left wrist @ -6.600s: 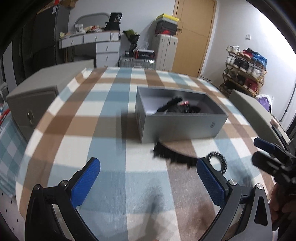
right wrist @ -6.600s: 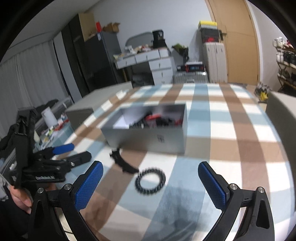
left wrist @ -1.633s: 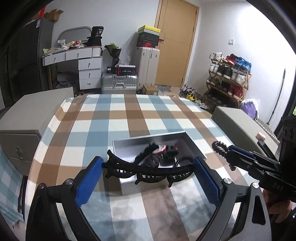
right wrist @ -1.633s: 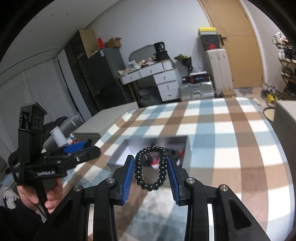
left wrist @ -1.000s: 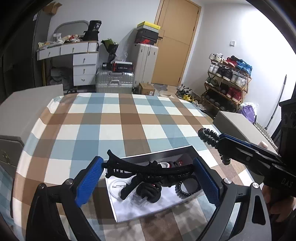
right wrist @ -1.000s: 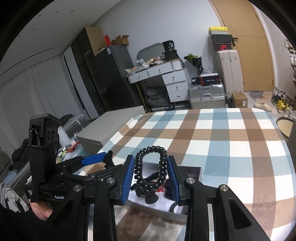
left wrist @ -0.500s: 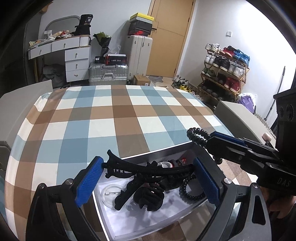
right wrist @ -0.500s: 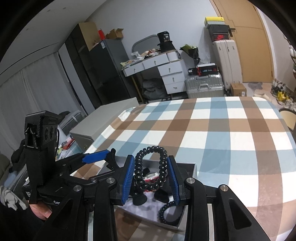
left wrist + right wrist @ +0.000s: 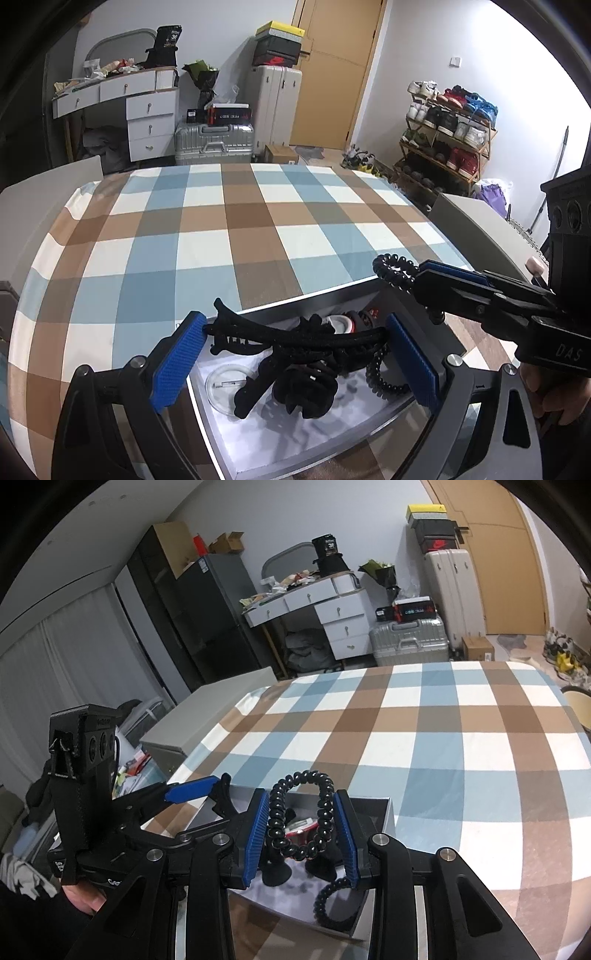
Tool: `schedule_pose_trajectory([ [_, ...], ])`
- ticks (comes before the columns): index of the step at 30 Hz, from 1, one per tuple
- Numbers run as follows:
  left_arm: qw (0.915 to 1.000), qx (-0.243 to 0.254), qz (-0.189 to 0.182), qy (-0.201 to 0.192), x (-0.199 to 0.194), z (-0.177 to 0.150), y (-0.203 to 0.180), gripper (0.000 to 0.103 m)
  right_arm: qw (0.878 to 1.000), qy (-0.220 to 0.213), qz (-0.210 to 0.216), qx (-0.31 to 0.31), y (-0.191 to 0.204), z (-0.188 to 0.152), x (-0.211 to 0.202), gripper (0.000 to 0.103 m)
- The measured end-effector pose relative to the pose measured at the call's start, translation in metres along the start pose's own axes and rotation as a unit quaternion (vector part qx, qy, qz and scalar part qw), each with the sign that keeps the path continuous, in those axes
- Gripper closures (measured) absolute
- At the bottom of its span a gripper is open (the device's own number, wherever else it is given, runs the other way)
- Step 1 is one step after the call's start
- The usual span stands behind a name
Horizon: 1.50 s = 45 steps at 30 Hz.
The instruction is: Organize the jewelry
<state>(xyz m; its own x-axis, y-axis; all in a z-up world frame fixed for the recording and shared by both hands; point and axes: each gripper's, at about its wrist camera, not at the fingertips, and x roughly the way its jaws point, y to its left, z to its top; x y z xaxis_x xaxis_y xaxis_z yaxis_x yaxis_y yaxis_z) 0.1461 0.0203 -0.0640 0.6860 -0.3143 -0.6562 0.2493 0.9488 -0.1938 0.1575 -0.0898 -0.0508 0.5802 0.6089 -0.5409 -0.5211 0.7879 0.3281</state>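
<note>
A grey open box [image 9: 295,297] [image 9: 388,812] sits on the checked tablecloth and holds several black hair items. My left gripper [image 9: 293,363] is shut on a long black hair claw clip [image 9: 280,338], held lengthwise between its blue pads above the box. My right gripper [image 9: 301,827] is shut on a black spiral hair tie [image 9: 301,812], also over the box; the tie shows in the left wrist view [image 9: 393,267] at the box's far right corner. Another spiral tie [image 9: 380,380] lies inside the box.
The table [image 9: 240,221] carries a blue, brown and white checked cloth. Grey cabinets stand at its left [image 9: 207,716] and right [image 9: 476,221]. A desk, suitcases, a door and a shoe rack [image 9: 447,125] stand behind.
Both grippers have moved closer over the box, each still gripping its item. The box now fills more of both views.
</note>
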Motion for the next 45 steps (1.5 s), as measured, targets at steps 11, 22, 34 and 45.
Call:
schedule_pose_trajectory([
  [11,0.9992,0.018,-0.006,0.035,0.005,-0.003,-0.002,0.008,0.999,0.005,0.022,0.023,-0.008,-0.001,0.001,0.054],
  [22,0.9996,0.010,-0.001,0.026,-0.008,-0.005,-0.002,0.008,0.999,-0.019,0.030,0.026,-0.001,-0.001,-0.021,0.037],
  [34,0.9979,0.013,0.049,-0.039,-0.044,-0.003,-0.007,0.007,0.997,-0.075,0.001,-0.007,0.024,-0.002,-0.060,0.016],
  [45,0.9810,-0.016,0.104,-0.163,-0.097,-0.003,-0.009,0.007,0.980,-0.186,-0.003,-0.072,0.060,-0.012,-0.108,0.000],
])
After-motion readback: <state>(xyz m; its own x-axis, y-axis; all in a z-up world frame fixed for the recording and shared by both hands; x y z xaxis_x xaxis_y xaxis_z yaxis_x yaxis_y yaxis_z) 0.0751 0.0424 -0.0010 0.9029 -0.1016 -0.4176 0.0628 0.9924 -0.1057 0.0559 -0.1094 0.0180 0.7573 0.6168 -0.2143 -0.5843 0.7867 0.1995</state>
